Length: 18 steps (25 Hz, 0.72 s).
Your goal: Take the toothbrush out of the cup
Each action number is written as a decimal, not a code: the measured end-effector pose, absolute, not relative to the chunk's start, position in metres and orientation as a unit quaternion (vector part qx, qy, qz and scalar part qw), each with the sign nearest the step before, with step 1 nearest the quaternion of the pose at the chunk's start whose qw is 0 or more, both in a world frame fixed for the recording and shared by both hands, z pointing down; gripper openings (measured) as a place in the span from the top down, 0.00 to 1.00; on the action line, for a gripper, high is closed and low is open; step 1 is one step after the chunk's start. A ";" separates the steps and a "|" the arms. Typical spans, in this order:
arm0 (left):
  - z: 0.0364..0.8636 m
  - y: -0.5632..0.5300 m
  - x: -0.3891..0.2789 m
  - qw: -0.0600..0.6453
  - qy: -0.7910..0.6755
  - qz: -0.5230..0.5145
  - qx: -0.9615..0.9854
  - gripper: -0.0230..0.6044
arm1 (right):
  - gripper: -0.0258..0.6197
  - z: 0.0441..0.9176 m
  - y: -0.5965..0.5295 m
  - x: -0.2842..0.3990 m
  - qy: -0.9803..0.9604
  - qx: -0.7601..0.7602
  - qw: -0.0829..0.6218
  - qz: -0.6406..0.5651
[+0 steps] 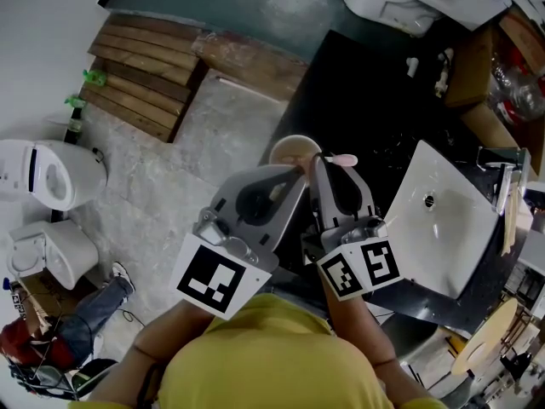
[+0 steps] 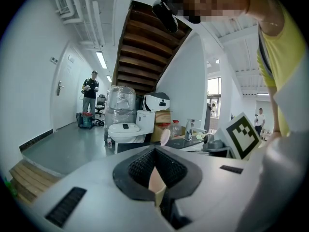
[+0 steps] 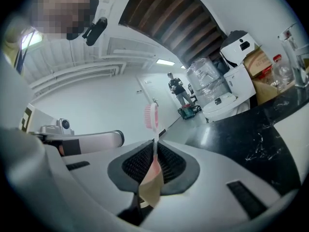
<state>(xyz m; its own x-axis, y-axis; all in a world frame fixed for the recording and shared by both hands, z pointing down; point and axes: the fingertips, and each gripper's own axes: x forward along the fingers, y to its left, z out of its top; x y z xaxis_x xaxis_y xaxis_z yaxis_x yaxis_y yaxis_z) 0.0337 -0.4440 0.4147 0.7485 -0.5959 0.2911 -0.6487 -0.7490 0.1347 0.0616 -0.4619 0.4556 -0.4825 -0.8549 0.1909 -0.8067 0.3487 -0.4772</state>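
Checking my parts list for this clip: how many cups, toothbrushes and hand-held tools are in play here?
cup: 1
toothbrush: 1
tools: 2 (left tool on the cup, right tool on the toothbrush)
Total: 4

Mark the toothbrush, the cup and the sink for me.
toothbrush [image 3: 151, 116], right gripper view, pink bristle head.
cup [image 1: 288, 150], head view, beige inner wall.
sink [image 1: 451, 228], head view, white basin floor.
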 end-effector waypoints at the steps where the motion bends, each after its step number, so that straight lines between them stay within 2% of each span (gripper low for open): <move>1: 0.414 -0.443 0.033 0.115 -0.336 0.114 0.928 0.95 | 0.90 0.453 -0.462 0.059 0.823 -0.503 0.047 -0.260; 18: 0.389 -0.422 0.004 0.091 -0.363 0.082 0.924 0.95 | 0.90 0.408 -0.450 0.053 0.841 -0.505 0.023 -0.194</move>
<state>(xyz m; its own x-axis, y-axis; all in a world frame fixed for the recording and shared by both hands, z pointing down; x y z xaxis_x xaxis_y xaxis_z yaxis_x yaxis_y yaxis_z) 0.0043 -0.4220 0.3893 0.7231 -0.6554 0.2180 -0.6853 -0.7202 0.1082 0.0530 -0.4503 0.4082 -0.4896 -0.8576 0.1576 -0.8400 0.4155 -0.3488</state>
